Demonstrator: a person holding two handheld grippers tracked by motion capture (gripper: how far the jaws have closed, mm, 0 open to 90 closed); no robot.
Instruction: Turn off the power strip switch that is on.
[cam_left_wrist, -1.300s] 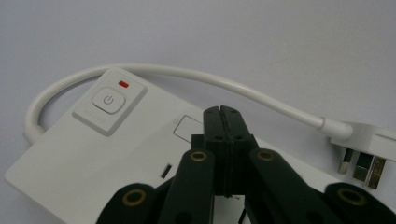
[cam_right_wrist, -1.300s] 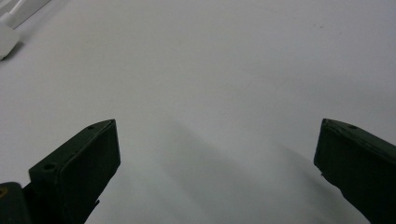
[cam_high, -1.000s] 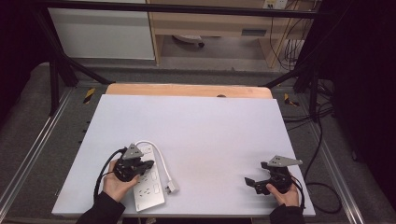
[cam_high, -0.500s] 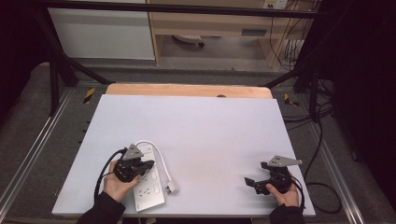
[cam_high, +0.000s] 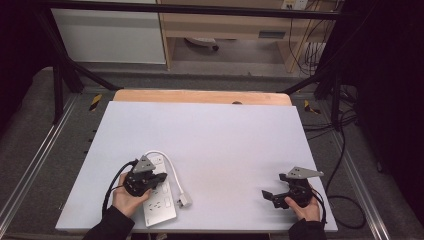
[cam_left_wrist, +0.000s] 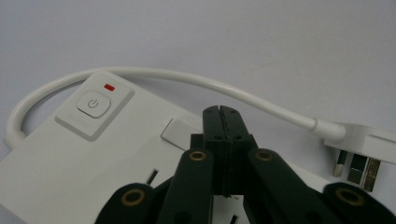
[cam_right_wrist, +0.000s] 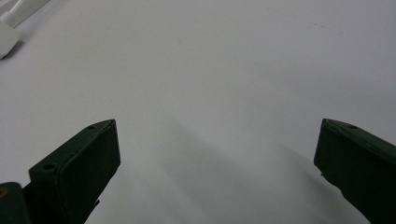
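Note:
A white power strip (cam_high: 159, 204) lies at the near left of the white table (cam_high: 220, 145), its short white cable (cam_high: 170, 170) looping round to a plug (cam_high: 185, 201) beside it. My left gripper (cam_high: 159, 178) hovers just over the strip, jaws shut with nothing between them. In the left gripper view the closed tips (cam_left_wrist: 222, 114) sit above the strip's face (cam_left_wrist: 84, 158), near its power button (cam_left_wrist: 94, 103) and red light; the plug (cam_left_wrist: 359, 149) lies to the right. My right gripper (cam_high: 267, 195) rests at the near right, open and empty, over bare table (cam_right_wrist: 215, 84).
A wooden board edge (cam_high: 200, 96) runs along the table's far side. Metal frame rails flank the table, and black cables (cam_high: 345, 145) trail on the floor to the right. Shelving stands beyond the table.

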